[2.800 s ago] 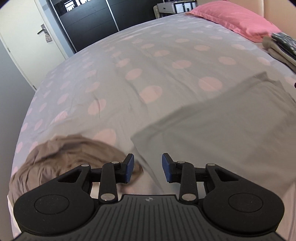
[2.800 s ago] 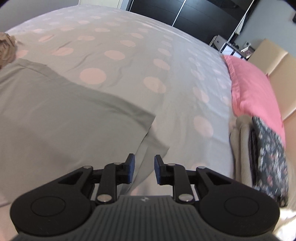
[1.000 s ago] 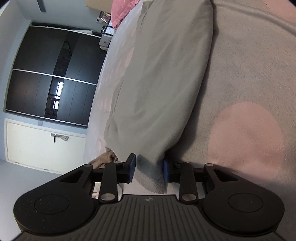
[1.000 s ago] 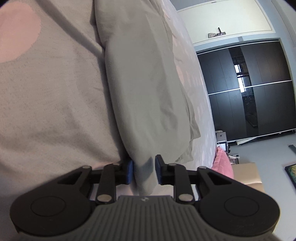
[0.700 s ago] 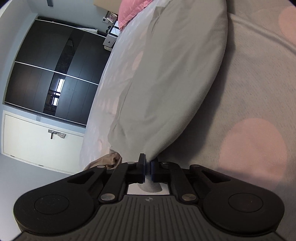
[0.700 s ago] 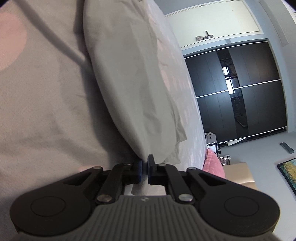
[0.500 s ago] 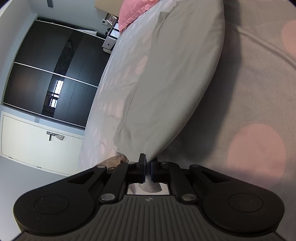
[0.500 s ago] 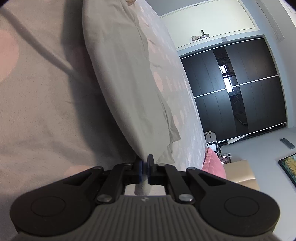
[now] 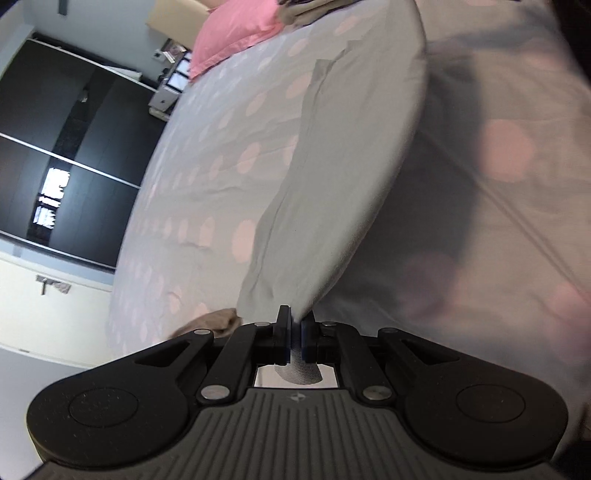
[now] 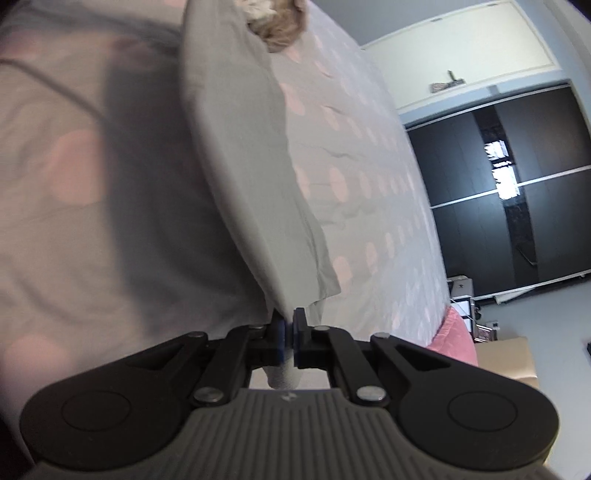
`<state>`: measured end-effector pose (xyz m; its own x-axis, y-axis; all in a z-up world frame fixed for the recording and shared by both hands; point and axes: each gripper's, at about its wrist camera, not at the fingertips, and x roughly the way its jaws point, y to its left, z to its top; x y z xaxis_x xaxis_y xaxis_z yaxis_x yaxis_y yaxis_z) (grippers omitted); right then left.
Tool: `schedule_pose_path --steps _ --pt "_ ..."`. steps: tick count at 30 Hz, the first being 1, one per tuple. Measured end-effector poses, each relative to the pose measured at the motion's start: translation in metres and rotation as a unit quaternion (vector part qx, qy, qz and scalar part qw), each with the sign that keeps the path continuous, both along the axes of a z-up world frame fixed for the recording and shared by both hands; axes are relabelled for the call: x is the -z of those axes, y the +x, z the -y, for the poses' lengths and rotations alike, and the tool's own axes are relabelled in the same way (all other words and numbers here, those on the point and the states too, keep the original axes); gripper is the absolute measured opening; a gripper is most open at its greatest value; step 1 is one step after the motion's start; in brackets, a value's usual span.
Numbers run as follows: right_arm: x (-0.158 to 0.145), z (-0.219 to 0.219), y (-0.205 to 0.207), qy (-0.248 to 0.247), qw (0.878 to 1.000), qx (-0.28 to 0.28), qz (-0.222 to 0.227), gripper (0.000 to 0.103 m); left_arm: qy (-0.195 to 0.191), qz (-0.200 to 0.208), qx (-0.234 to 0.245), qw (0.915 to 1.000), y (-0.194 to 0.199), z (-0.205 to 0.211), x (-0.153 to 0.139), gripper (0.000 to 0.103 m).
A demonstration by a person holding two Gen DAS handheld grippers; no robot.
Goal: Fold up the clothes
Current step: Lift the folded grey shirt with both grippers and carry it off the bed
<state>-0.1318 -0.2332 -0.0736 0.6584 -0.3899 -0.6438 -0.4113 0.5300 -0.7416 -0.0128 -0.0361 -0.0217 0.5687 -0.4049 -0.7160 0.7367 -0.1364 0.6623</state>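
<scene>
We grip a grey cloth (image 9: pixel 343 177) at two ends, the left tool (image 9: pixel 294 334) pinched tight on one corner and the right tool (image 10: pixel 288 338) pinched tight on the other, a tuft of fabric showing behind each pair of closed fingers. The cloth hangs between us, raised off the spotted bed (image 9: pixel 207 158) along its near edge and casting a dark shadow on the duvet below, while its far edge looks to trail on the bed. Holding both corners keeps the edge taut and level, which we judge suits carrying that edge across to make a fold. A tan garment (image 10: pixel 280 26) lies bunched on the bed past the cloth's far end, and a pink pillow (image 9: pixel 236 33) sits at the head of the bed, with a small stack of clothes (image 9: pixel 314 9) beside it.
</scene>
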Motion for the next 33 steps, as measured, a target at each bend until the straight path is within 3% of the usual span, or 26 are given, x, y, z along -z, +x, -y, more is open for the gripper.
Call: schedule_pose_path --steps 7,12,22,24,31,33 --pt "0.0 -0.033 -0.049 0.03 0.998 -0.021 -0.056 0.004 0.038 -0.044 0.035 0.9977 -0.043 -0.037 0.0 0.003" --pt "0.025 -0.048 -0.069 0.044 0.994 -0.018 -0.094 0.004 0.059 -0.08 0.036 0.9944 -0.055 -0.046 0.022 0.003" --pt "0.077 -0.062 -0.067 0.031 0.984 -0.027 -0.171 0.006 0.115 -0.138 0.017 0.9835 -0.061 -0.041 0.079 0.003" --pt "0.085 -0.064 -0.066 0.029 0.982 -0.028 -0.184 0.014 0.121 -0.14 0.017 0.9826 -0.062 -0.041 0.084 0.003" --pt "0.091 -0.075 -0.076 0.009 0.981 -0.051 -0.189 0.015 0.134 -0.16 0.014 0.9779 -0.064 -0.043 0.09 0.014" --pt "0.084 -0.078 -0.078 0.024 0.981 -0.055 -0.186 0.024 0.122 -0.17 0.017 0.9777 -0.063 -0.044 0.081 0.016"
